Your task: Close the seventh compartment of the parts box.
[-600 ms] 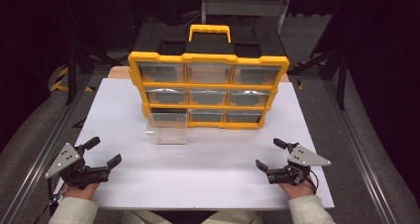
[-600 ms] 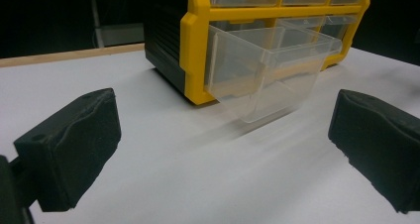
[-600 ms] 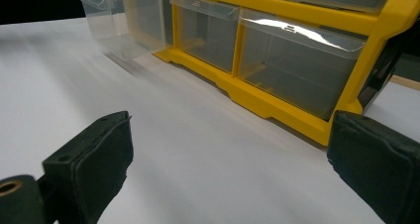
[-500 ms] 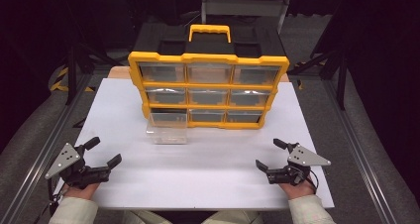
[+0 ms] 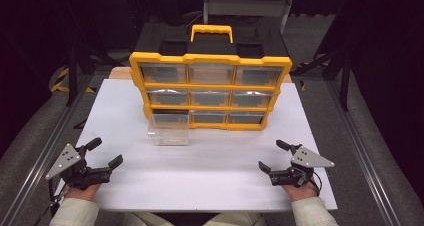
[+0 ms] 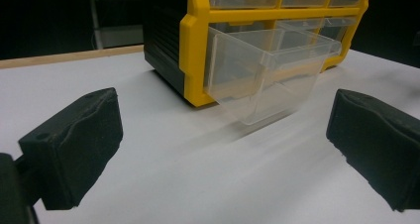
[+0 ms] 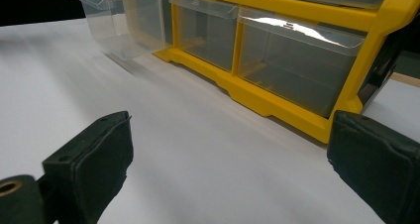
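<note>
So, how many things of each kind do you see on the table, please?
Yellow organiser cabinet: 1
Clear drawers in it: 9, of which 1 pulled-out drawer
Grippers: 2, the left gripper and the right gripper, both with open jaws
Total: 12

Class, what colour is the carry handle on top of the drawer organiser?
Yellow; the handle shows best in the high view.

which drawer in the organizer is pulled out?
The bottom-left drawer of the yellow organizer, on the left gripper's side. It juts out over the white tabletop; the other eight sit flush in the frame.
</note>
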